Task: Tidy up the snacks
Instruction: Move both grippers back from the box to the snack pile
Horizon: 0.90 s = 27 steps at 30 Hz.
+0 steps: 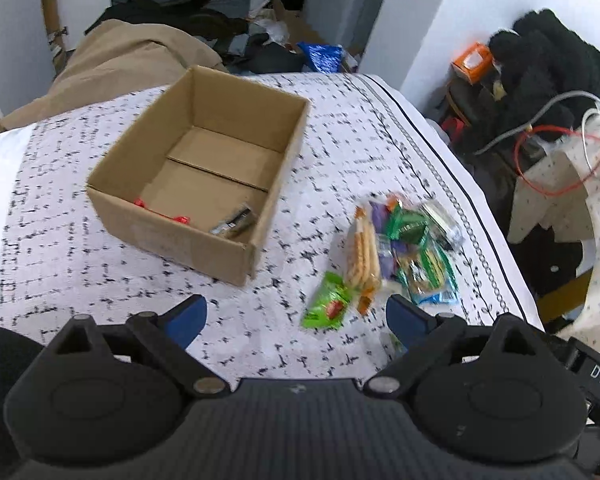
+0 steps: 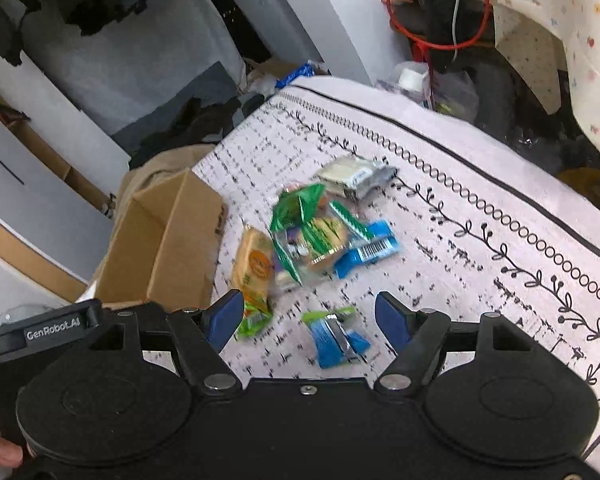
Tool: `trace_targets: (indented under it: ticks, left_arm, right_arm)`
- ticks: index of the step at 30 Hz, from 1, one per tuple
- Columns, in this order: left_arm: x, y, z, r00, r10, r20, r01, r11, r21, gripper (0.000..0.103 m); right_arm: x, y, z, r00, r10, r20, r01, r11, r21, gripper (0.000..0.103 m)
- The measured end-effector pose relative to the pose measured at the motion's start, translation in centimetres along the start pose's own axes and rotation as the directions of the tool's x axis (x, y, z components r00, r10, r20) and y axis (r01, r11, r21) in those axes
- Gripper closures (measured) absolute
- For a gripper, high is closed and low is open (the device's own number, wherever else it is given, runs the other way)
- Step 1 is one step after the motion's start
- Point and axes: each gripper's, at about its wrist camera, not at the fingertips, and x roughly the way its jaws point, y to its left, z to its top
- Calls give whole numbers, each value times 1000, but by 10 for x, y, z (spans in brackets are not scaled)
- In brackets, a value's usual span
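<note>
An open cardboard box (image 1: 204, 168) stands on the patterned bed cover; it holds a dark snack packet (image 1: 234, 222) and a red item (image 1: 180, 219). The box also shows in the right wrist view (image 2: 168, 240). A pile of snack packets (image 1: 404, 240) lies right of the box, with a biscuit pack (image 1: 364, 256) and a green packet (image 1: 326, 306) nearest. My left gripper (image 1: 296, 316) is open and empty, above the cover just left of the green packet. My right gripper (image 2: 310, 316) is open, with a small blue-green packet (image 2: 334, 336) lying between its fingers. The pile (image 2: 320, 232) lies ahead.
The bed cover (image 2: 480, 248) has a bordered edge on the right. Dark clothes, cables and an orange box (image 1: 472, 62) crowd the right side. A beige blanket (image 1: 120, 60) and clutter lie behind the box.
</note>
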Motion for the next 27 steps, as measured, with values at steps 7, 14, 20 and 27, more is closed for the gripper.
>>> trace_targets:
  ticks: [7,14,20,27]
  left_arm:
    - [21,-13,-12,999,-8,-44,9,1000,28,6]
    - [45,-16,-19,996,27,-87,-23,998,51,1]
    - [67,-16,-24,993,47,-105,-42,998,46,2]
    - [78,-24,-25,998,35,-55,-31,997,75,4]
  right_arm:
    - [19,-3,-7,998,-25,-61,23,999,-26,13]
    - [30,-10,-11,995,-44,-91,42,999,-29,13]
    - [41,-13,-12,992,-52,-113,47,998,-43,18]
    - [57,-11,-13,985,-35,-169,26,998,-51,42]
